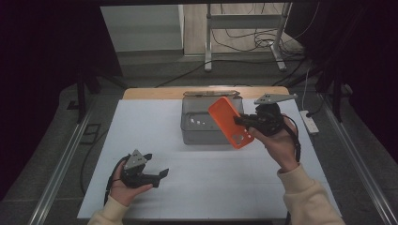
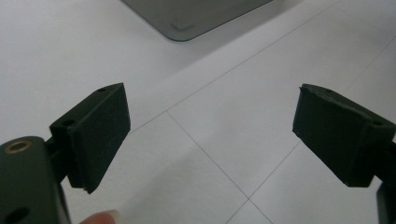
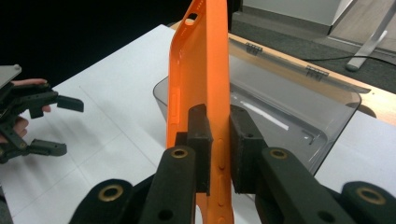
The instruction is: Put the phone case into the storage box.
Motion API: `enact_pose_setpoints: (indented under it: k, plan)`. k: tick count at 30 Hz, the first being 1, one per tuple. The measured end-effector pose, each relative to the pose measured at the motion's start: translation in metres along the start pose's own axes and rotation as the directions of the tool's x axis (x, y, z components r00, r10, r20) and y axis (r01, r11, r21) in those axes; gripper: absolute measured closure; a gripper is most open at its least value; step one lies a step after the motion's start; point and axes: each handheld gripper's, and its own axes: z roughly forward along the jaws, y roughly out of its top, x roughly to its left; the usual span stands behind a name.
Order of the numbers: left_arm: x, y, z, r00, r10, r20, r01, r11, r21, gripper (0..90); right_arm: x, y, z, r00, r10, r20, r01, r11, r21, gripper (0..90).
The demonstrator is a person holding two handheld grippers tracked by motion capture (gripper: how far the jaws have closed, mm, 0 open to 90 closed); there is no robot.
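Orange phone case (image 3: pixel 201 70) stands edge-on in right tongs (image 3: pixel 220 149).

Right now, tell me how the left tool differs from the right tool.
The left tool is open and holds nothing; the right tool is shut on the orange phone case. The left tool sits low by the white table; the right tool is raised at the grey box. Both have black pads.

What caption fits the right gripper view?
Right gripper clamps an orange phone case edge-on above the open grey box.
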Motion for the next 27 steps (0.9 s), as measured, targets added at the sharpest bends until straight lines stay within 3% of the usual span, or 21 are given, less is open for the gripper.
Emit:
enact_pose_setpoints:
  k: [27]
  plan:
    - [-0.002, 0.001, -0.001, 1.0000, 0.005, -0.009, -0.005, 1.0000, -0.001, 11.2, -0.029, 0.018, 0.012, 0.9930, 0.089, 0.078, -0.088, 0.996, -0.016, 80.4]
